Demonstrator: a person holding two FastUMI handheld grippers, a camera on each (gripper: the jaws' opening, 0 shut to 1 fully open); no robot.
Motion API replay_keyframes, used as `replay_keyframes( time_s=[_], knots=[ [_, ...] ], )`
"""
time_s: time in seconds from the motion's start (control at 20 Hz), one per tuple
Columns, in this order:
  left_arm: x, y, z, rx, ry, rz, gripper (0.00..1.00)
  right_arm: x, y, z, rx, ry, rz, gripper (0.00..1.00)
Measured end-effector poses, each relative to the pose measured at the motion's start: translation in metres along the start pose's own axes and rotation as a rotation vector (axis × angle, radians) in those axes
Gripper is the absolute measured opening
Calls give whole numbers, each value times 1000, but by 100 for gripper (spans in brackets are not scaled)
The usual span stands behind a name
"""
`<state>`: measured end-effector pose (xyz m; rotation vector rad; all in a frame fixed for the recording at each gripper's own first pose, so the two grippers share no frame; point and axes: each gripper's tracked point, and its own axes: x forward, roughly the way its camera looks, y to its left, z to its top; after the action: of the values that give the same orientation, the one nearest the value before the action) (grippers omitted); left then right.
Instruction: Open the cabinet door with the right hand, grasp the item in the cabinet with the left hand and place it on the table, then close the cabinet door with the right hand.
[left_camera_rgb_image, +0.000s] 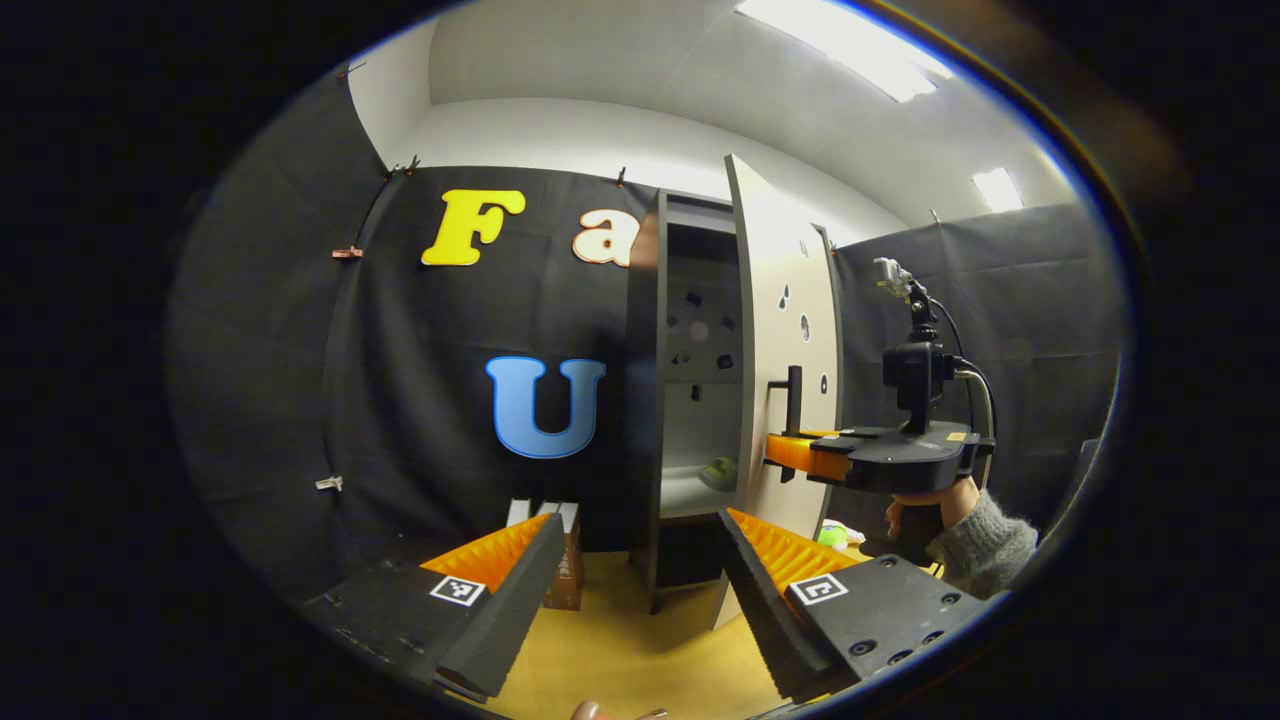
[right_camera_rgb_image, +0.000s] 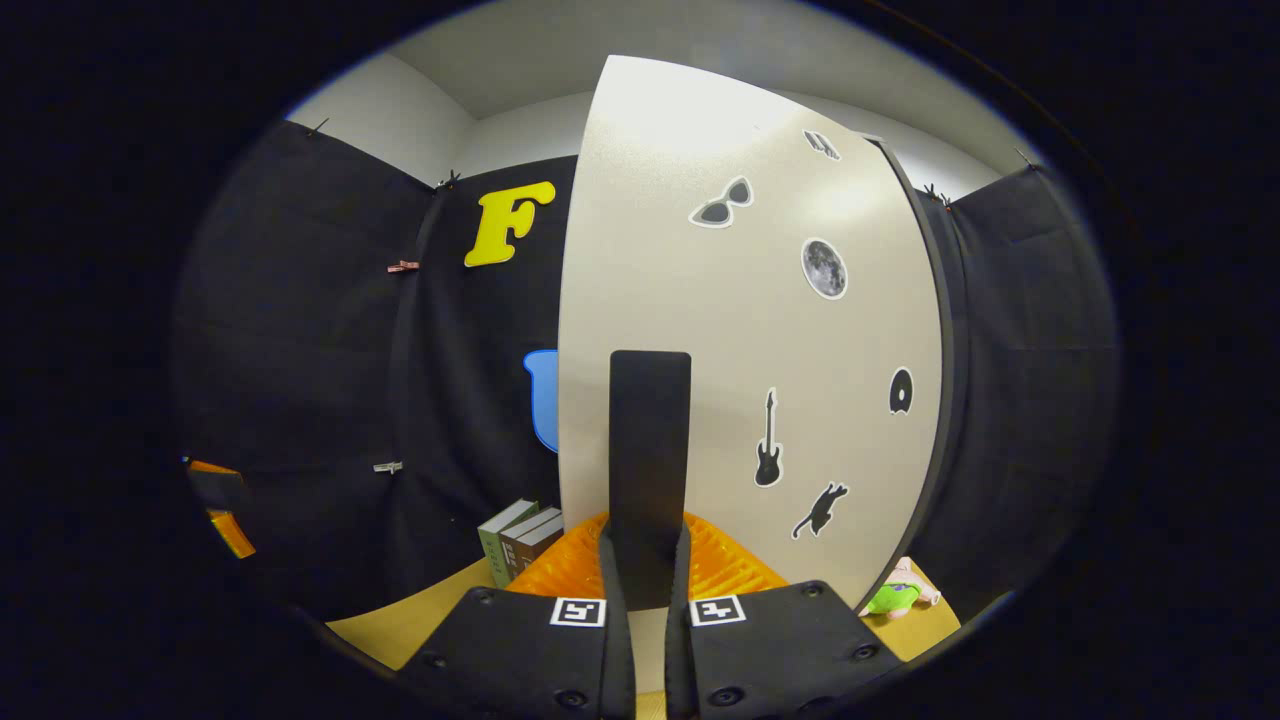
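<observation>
Clamping the door handle (right_camera_rgb_image: 650, 450) with my right claw (right_camera_rgb_image: 645, 570), left claw (left_camera_rgb_image: 625, 575) spread, I'd pinch the (probably soft, light) toy (left_camera_rgb_image: 718, 472) mid-body.

In the left gripper view the cabinet (left_camera_rgb_image: 690, 400) stood on the tabletop (left_camera_rgb_image: 620, 640) against the booth's back wall, its door (left_camera_rgb_image: 790, 340) swung open to the right. An item (left_camera_rgb_image: 718, 472) lay on a lower shelf inside. The right gripper (left_camera_rgb_image: 800, 452) sat at the door's handle (left_camera_rgb_image: 792, 400), jaws closed around it. Books (right_camera_rgb_image: 520, 540) stood on the tabletop left of the cabinet, and a small toy (right_camera_rgb_image: 895, 595) lay to the door's right.
</observation>
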<state>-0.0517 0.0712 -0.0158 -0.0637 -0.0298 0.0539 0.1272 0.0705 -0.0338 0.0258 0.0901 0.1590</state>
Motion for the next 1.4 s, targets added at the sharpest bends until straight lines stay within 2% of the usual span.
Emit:
replay_keyframes(
  time_s=[0.45,0.8,0.9,0.95,1.2,1.4],
  knots=[
    [11,-69,6,-1,-25,-164,95,-46,-27,5,1,16,-49,15],
    [26,-121,5,-16,-20,-294,93,-72,-64,9,17,7,-148,15],
    [30,-136,2,-19,-12,-325,97,-78,-75,10,6,3,-194,14],
    [31,-142,1,-17,-9,-339,95,-82,-81,11,1,2,-215,14],
    [41,-165,-1,-11,5,-373,95,-87,-96,10,-43,11,-287,13],
    [55,-176,-5,-18,19,-372,94,-99,-125,11,-21,7,-284,13]
  ],
)
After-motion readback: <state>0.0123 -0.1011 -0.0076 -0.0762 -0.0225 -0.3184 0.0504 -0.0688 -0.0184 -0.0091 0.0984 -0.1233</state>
